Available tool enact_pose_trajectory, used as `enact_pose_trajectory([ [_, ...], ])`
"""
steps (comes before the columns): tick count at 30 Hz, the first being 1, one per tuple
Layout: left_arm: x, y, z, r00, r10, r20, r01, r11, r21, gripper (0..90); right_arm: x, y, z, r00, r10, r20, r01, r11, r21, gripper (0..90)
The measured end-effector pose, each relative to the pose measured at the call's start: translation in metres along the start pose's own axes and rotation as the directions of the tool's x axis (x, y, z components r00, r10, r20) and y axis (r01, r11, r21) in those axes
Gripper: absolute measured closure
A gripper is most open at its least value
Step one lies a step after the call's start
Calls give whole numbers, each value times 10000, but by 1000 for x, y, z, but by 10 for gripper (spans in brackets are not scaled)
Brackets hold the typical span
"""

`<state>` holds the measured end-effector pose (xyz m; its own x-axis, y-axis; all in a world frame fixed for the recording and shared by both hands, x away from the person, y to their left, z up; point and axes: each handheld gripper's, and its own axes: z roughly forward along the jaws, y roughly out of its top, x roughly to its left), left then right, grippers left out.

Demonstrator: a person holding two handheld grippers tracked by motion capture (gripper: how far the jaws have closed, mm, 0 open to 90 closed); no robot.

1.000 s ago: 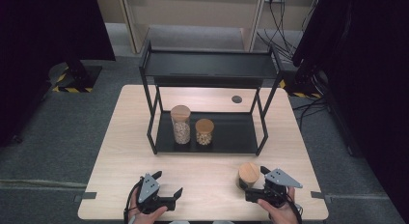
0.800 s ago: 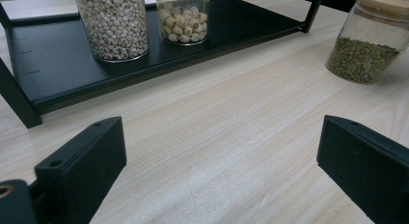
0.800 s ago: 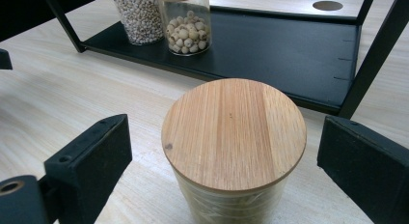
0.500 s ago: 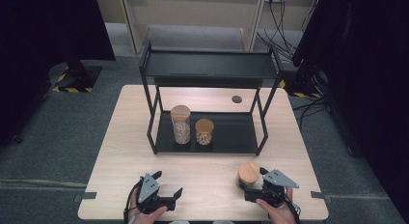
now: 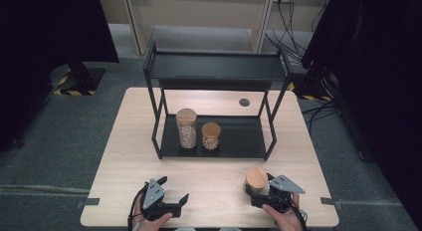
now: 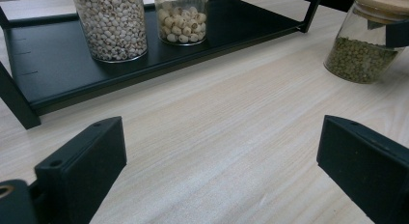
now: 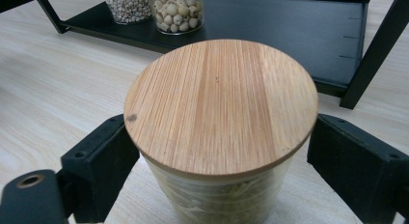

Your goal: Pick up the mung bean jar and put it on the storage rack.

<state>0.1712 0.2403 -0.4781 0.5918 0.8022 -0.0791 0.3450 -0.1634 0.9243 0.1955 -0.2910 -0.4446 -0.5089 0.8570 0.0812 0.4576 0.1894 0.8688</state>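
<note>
Glass jar (image 7: 219, 137) with bamboo lid sits near-right on the table (image 5: 124, 156), my right gripper (image 5: 259, 193) spread around it, not squeezing. I'd grip the body, not the lid: heavy, slick, breakable. Left gripper (image 5: 171, 203) gapes empty.

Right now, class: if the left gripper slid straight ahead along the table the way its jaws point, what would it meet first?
Probably the front edge of the black rack's lower shelf. The left gripper is open over bare table, with nothing nearer between; depth is uncertain.
</note>
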Motion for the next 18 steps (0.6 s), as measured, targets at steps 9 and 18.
enact_pose_trajectory([
  [9,0,0,0,10000,20,3,-20,10000,10,29,0,-4,5,10000,-79,-44,79,10000,-19,211],
  [18,0,0,0,10000,5,0,-5,10000,-1,29,9,-3,4,9977,-617,263,621,9980,-125,252],
])
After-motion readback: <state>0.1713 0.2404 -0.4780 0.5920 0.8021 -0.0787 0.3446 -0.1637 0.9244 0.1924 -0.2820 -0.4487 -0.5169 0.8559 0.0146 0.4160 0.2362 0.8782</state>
